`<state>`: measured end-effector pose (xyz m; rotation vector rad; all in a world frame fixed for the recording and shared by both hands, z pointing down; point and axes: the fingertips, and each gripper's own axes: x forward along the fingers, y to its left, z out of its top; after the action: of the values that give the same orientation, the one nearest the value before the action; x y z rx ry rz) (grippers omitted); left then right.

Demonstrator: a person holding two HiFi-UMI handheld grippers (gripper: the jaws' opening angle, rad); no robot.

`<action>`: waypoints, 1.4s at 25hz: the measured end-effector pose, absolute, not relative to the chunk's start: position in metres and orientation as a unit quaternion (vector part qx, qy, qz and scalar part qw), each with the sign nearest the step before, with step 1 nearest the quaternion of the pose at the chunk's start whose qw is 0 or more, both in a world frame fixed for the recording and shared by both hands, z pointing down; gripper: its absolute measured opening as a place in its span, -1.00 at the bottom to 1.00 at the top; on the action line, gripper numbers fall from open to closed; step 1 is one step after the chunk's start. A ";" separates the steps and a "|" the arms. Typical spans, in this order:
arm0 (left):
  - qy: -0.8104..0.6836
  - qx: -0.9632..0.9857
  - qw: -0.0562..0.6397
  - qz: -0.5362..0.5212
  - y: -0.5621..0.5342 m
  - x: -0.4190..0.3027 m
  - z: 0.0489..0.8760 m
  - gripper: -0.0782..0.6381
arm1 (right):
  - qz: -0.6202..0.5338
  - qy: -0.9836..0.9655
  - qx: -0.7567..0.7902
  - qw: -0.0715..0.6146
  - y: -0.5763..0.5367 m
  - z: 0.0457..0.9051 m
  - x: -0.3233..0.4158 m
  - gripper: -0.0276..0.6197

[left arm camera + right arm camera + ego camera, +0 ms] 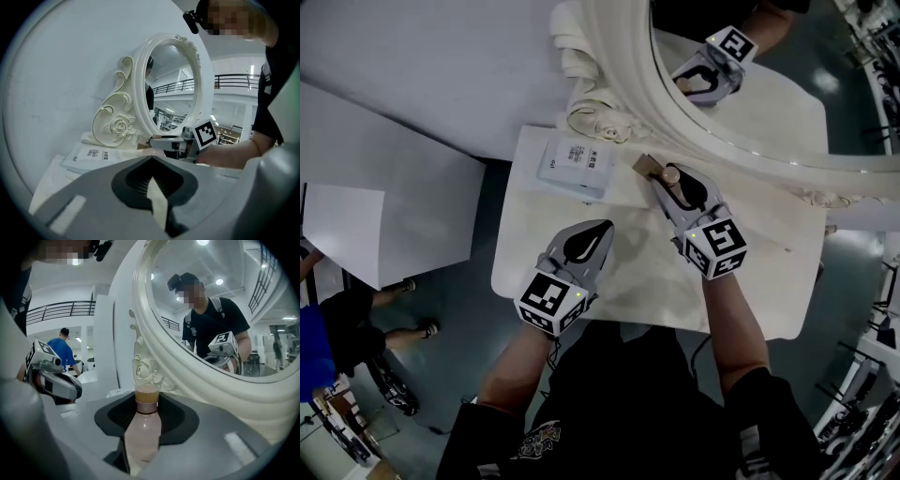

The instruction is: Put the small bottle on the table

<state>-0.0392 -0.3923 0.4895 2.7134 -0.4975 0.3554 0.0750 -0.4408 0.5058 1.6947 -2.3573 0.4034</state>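
Note:
The small bottle (pixel 672 178) is pale pink with a tan cap and lies lengthwise between the jaws of my right gripper (pixel 660 180), which is shut on it. The right gripper view shows the bottle (pixel 147 430) pointing cap-first at the mirror's carved base. It is over the back of the white table (pixel 619 281); I cannot tell whether it touches the top. My left gripper (pixel 602 231) hovers over the table's middle, shut with nothing in it. Its jaws meet at a point (pixel 151 159) in the left gripper view, where the right gripper (pixel 161 142) shows ahead.
An ornate white mirror (pixel 623 66) stands along the table's back edge and reflects the person and grippers. A flat white box (pixel 575 164) lies at its foot to the left. Beyond the table's left edge stand white boards (pixel 384 202) and a person in blue (pixel 319 347).

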 end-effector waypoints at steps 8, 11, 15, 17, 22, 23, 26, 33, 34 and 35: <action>-0.171 0.959 0.186 0.126 -0.404 -0.052 0.497 -0.78 | 0.117 -0.796 0.584 0.104 -0.455 0.508 0.067 -0.40; -0.171 0.959 0.188 0.125 -0.406 -0.057 0.498 -0.78 | 0.109 -0.795 0.588 0.099 -0.458 0.507 0.064 -0.40; -0.171 0.958 0.190 0.128 -0.409 -0.063 0.502 -0.78 | 0.103 -0.794 0.591 0.098 -0.461 0.507 0.061 -0.40; -0.170 0.958 0.190 0.128 -0.410 -0.065 0.503 -0.78 | 0.101 -0.794 0.591 0.099 -0.461 0.507 0.061 -0.40; -0.165 0.960 0.190 0.127 -0.411 -0.066 0.503 -0.78 | 0.100 -0.792 0.594 0.098 -0.461 0.509 0.060 -0.40; -0.163 0.960 0.190 0.126 -0.411 -0.066 0.503 -0.78 | 0.101 -0.791 0.595 0.098 -0.461 0.509 0.060 -0.39; -0.160 0.961 0.190 0.125 -0.411 -0.067 0.503 -0.78 | 0.102 -0.789 0.597 0.107 -0.460 0.509 0.060 -0.38; -0.159 0.962 0.189 0.117 -0.405 -0.063 0.500 -0.78 | 0.104 -0.781 0.604 0.118 -0.437 0.505 0.067 -0.36; -0.159 0.962 0.189 0.116 -0.402 -0.062 0.498 -0.78 | 0.104 -0.780 0.606 0.118 -0.431 0.504 0.069 -0.39; -0.160 0.962 0.188 0.114 -0.399 -0.062 0.495 -0.78 | 0.103 -0.778 0.609 0.118 -0.425 0.501 0.071 -0.41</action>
<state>-0.0617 -0.3992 0.4954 2.7075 -0.4496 0.3208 0.0713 -0.4246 0.5012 1.7813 -2.2760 0.3021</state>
